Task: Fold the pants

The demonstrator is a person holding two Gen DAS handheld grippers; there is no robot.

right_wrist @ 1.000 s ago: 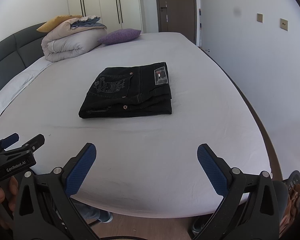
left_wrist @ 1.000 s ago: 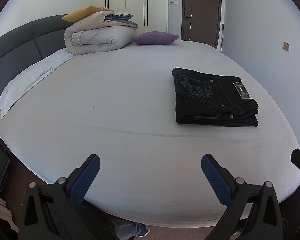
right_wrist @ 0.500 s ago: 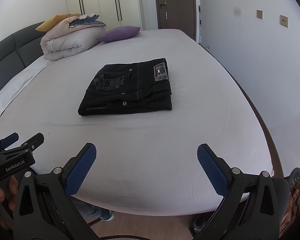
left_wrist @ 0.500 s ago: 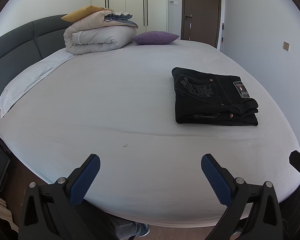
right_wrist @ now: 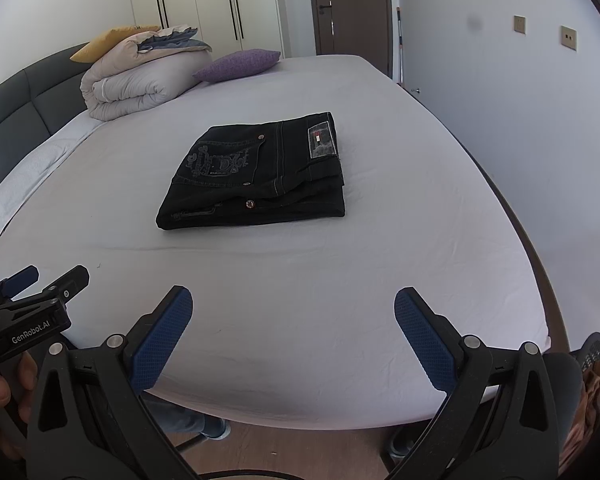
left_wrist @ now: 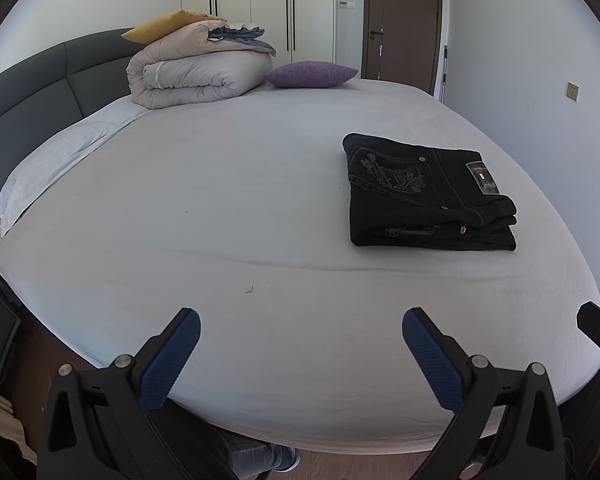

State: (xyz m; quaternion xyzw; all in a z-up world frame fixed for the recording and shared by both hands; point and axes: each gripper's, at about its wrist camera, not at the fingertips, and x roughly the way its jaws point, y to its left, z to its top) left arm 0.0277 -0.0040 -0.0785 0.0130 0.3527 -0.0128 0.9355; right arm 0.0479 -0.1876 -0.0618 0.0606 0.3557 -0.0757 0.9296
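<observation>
Since a second ago my right gripper [right_wrist: 294, 334] has drawn back slightly from the folded black pants [right_wrist: 256, 176]; they look a little farther off. Both my grippers, left [left_wrist: 300, 354] included, hang with jaws spread wide, holding nothing, well short of the pants on the white bed [left_wrist: 220, 208].

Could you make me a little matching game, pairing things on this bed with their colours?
Things:
1. folded jeans
2. small cushion
3. rolled duvet
4. pillow on top of the duvet

Colours:
A. beige
B. mustard yellow
C. black
D. purple

Pairs: 1-C, 2-D, 3-A, 4-B. All of them lie on the bed, the jeans alone in the middle, the rest up by the headboard.
</observation>
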